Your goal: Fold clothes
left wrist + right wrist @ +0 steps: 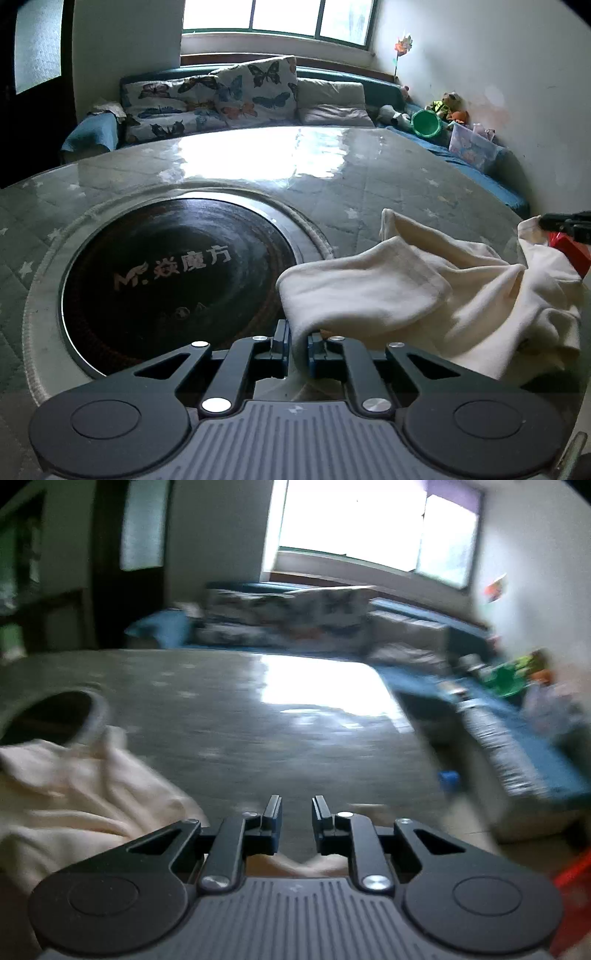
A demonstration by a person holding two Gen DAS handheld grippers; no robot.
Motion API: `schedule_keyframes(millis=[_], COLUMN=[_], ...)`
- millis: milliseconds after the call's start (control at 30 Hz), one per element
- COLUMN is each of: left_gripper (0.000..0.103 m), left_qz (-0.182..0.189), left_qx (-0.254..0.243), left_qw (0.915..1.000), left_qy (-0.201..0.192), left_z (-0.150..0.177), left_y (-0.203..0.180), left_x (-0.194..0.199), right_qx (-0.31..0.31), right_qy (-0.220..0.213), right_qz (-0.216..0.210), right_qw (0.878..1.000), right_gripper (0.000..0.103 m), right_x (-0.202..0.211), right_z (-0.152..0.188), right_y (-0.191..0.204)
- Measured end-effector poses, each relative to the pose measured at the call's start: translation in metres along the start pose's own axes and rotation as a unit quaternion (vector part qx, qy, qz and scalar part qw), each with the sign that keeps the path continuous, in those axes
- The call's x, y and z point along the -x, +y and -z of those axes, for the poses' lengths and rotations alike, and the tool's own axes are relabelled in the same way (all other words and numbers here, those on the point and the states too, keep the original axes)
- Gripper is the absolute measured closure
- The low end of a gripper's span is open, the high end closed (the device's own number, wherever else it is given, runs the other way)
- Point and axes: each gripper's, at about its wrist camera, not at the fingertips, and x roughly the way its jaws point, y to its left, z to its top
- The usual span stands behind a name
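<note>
A cream garment lies crumpled on the round table, right of its black centre disc. My left gripper is shut on the garment's near left edge, and the cloth runs down between its blue pads. At the far right of the left wrist view, the right gripper sits at the garment's raised right edge. In the blurred right wrist view the right gripper has its fingers slightly apart, with grey table showing through the gap. The garment lies to its left and under its base.
The tabletop is covered in grey star-patterned quilt under glossy film. A blue sofa with butterfly pillows runs behind the table, and a green bucket with toys sits at the right. A red object shows beside the right gripper.
</note>
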Motion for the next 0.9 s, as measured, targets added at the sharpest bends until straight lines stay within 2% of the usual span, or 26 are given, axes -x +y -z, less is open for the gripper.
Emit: schedule_keyframes(millis=[67,133,400,533,567,633,667,767,900], left_gripper=[0.093,0.093,0.092,0.089,0.088,0.077,0.075,0.075,0.075], left_qz=[-0.001,-0.001,-0.020,-0.024,-0.025,-0.029,-0.031,-0.032,-0.036], left_qx=[0.000,0.000,0.005,0.015,0.017,0.020,0.022,0.023,0.019], left_qw=[1.0000,1.0000,0.9998,0.9994,0.9994,0.9991,0.9990,0.9989,0.9990], left_qy=[-0.006,-0.009,0.009,0.017,0.019,0.023,0.024,0.024,0.021], left_z=[0.000,-0.001,0.010,0.016,0.018,0.021,0.022,0.025,0.027], left_y=[0.001,0.003,0.018,0.027,0.029,0.031,0.033,0.034,0.031], left_x=[0.005,0.009,0.014,0.018,0.019,0.021,0.021,0.023,0.022], right_qx=[0.002,0.015,0.094,0.106,0.106,0.098,0.090,0.060,0.023], right_qy=[0.018,0.037,0.116,0.144,0.147,0.142,0.134,0.112,0.113], right_qz=[-0.051,-0.074,-0.112,-0.133,-0.136,-0.136,-0.134,-0.126,-0.148], right_qw=[0.999,0.996,0.982,0.975,0.974,0.976,0.978,0.984,0.982], right_gripper=[0.086,0.086,0.086,0.086,0.086,0.086,0.086,0.085,0.081], right_x=[-0.006,-0.011,0.006,0.016,0.017,0.018,0.017,0.010,-0.020], right_z=[-0.001,0.001,0.026,0.041,0.040,0.034,0.029,0.015,-0.002], right_y=[0.011,0.019,0.049,0.058,0.058,0.055,0.052,0.043,0.038])
